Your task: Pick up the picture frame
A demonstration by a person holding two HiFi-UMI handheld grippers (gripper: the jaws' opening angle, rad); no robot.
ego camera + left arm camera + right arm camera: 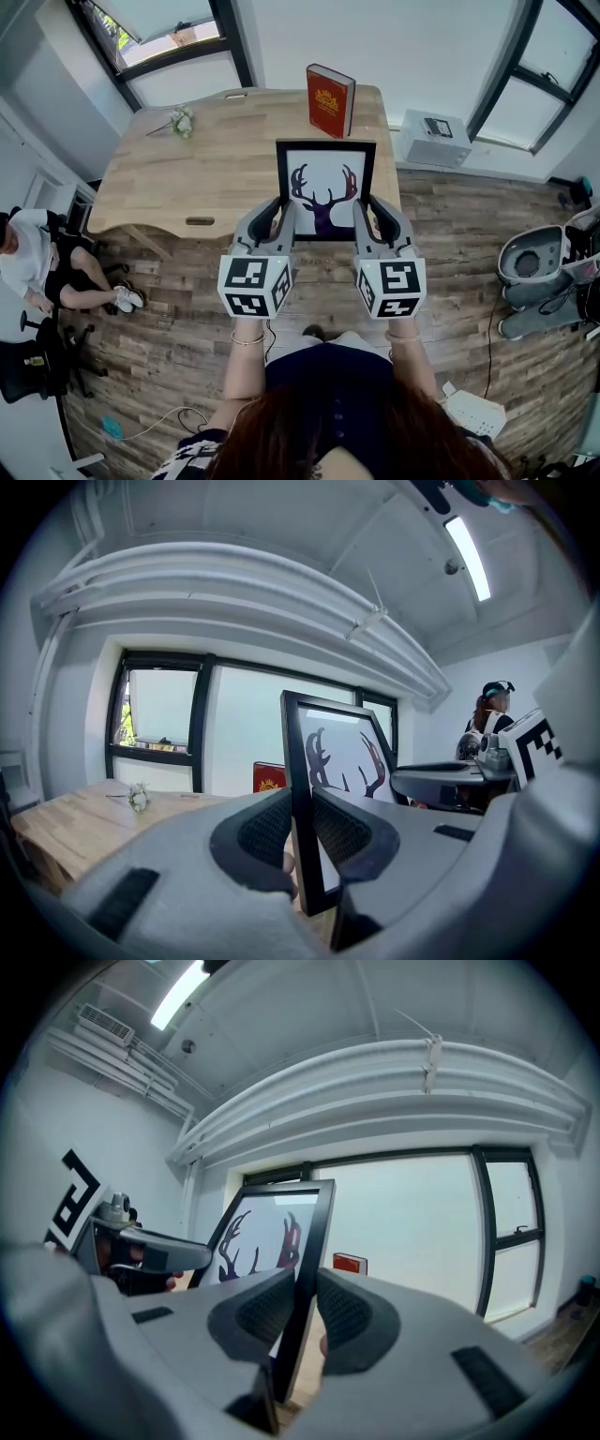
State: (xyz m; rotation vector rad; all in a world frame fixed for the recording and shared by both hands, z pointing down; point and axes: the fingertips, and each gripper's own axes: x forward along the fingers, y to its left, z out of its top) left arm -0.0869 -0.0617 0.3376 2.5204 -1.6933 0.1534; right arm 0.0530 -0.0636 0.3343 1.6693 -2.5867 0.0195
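Note:
A black picture frame (325, 187) with a dark antlered deer print hangs upright in the air over the near edge of the wooden table (216, 169). My left gripper (282, 212) is shut on the frame's left rail (302, 808); the rail runs between the ribbed pads (266, 832). My right gripper (366, 212) is shut on the right rail (302, 1288), pads (343, 1314) pressed on both sides. In the left gripper view the right gripper shows beyond the frame, and the left gripper shows in the right gripper view.
A red book (330, 99) stands upright at the table's far edge. A small white flower sprig (180, 122) lies at the far left. A white box (434, 137) sits right of the table. A person (37, 262) sits at left on the wooden floor side.

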